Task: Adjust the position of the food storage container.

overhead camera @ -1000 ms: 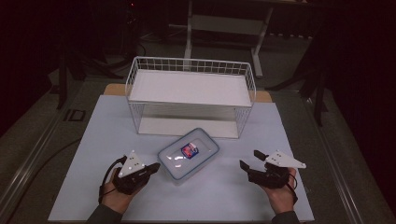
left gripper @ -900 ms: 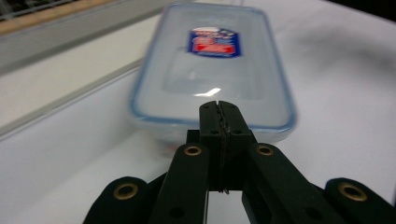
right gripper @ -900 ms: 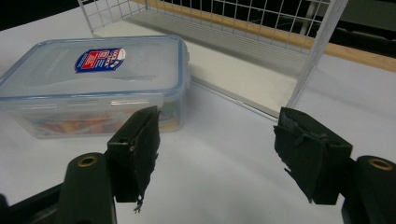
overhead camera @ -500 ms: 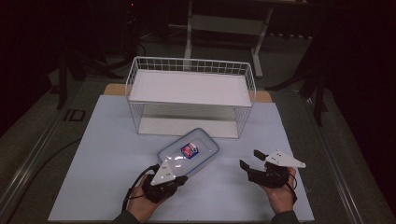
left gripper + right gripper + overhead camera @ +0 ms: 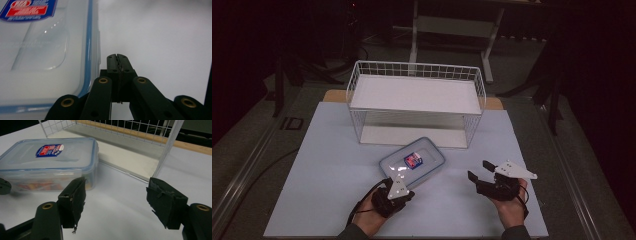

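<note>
A clear plastic food box (image 5: 413, 161) with a blue-rimmed lid and a red and blue sticker lies on the pale mat in front of the wire shelf. My left gripper (image 5: 395, 186) sits at the box's near corner, jaws pressed together with nothing between them (image 5: 117, 60); the box's lid edge (image 5: 87, 50) runs just to its left. My right gripper (image 5: 479, 172) rests on the mat to the right of the box, jaws wide apart and empty (image 5: 115, 197). The box (image 5: 50, 162) lies ahead and to the left of it, with orange contents showing through its wall.
A white wire shelf rack (image 5: 417, 102) stands behind the box, its lower tray (image 5: 130, 152) and corner post close to the right gripper's far side. The pale mat (image 5: 327, 170) has bare room left of the box. Dark floor and a stand lie beyond the table.
My left gripper has moved right across the mat from the left side up to the box's near corner. The right gripper and the box have stayed put.
</note>
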Available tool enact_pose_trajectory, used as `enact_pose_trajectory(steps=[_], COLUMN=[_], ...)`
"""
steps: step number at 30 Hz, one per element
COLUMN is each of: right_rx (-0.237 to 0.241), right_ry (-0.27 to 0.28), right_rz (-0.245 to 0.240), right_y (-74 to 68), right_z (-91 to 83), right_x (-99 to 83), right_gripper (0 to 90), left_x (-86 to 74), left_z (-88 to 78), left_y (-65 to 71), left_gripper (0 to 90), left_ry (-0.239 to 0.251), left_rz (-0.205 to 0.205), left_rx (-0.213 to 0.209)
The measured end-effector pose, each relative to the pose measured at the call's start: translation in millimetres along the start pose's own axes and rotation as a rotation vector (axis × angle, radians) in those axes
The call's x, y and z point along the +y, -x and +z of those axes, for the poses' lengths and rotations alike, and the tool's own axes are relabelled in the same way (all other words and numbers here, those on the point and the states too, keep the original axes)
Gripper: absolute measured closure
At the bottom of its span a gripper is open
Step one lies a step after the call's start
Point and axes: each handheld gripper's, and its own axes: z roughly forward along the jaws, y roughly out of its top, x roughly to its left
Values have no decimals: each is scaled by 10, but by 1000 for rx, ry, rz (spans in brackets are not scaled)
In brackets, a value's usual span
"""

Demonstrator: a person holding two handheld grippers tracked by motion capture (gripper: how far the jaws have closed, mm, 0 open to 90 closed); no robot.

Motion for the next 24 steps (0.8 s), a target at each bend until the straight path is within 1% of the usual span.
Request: enact_pose_trajectory(steps=[1, 2, 3, 4, 5, 6, 7, 8, 9, 10, 11, 12, 13, 14, 15, 17, 18, 19, 20, 22, 24], right_rx=[0, 5, 5, 9, 9, 18, 18, 22, 27, 32, 32, 41, 41, 45, 51, 57, 58, 63, 73, 83, 81], right_ry=[0, 7, 7, 10, 10, 11, 11, 7, 7, 6, 6, 0, 0, -5, -9, -16, -17, -20, -22, -24, -36], right_rz=[0, -4, -4, -11, -11, -13, -13, -28, -30, -32, -32, -44, -44, -49, -58, -62, -59, -51, -40, -25, -19], right_y=[0, -26, -26, -47, -47, -67, -67, -86, -98, -112, -112, -142, -142, -158, -174, -195, -203, -209, -210, -212, -222], right_z=[0, -8, -8, -6, -6, 18, 18, 60, 82, 107, 107, 169, 169, 208, 259, 349, 398, 446, 508, 594, 691], right_x=[0, 21, 21, 48, 48, 78, 78, 112, 132, 153, 153, 199, 199, 223, 256, 306, 329, 348, 368, 392, 415], right_gripper=[310, 313, 313, 315, 315, 320, 320, 326, 328, 332, 332, 340, 340, 344, 352, 377, 394, 409, 420, 447, 478], left_x=[0, -28, -28, -61, -61, -90, -90, -117, -117, -150, -150, -167, -183, -204, -219, -233, -234, -238, -241, -254, -278], left_z=[0, -42, -42, -88, -88, -127, -127, -167, -167, -206, -206, -225, -250, -292, -336, -465, -529, -605, -644, -718, -748], left_y=[0, -72, -72, -167, -167, -268, -268, -365, -365, -462, -462, -506, -543, -582, -614, -676, -708, -755, -787, -876, -966], left_gripper=[895, 895, 894, 894, 894, 894, 895, 894, 894, 894, 894, 894, 894, 894, 894, 893, 894, 894, 894, 894, 894], left_ry=[0, -10, -10, -18, -18, -29, -29, -37, -37, -41, -41, -42, -43, -32, -18, 35, 61, 91, 106, 139, 159], left_rz=[0, -23, -23, -63, -63, -92, -92, -133, -133, -177, -177, -194, -207, -219, -228, -228, -230, -237, -246, -288, -328], left_rx=[0, 16, 16, 20, 20, 35, 35, 60, 60, 78, 78, 86, 91, 92, 74, 60, 67, 84, 104, 153, 207])
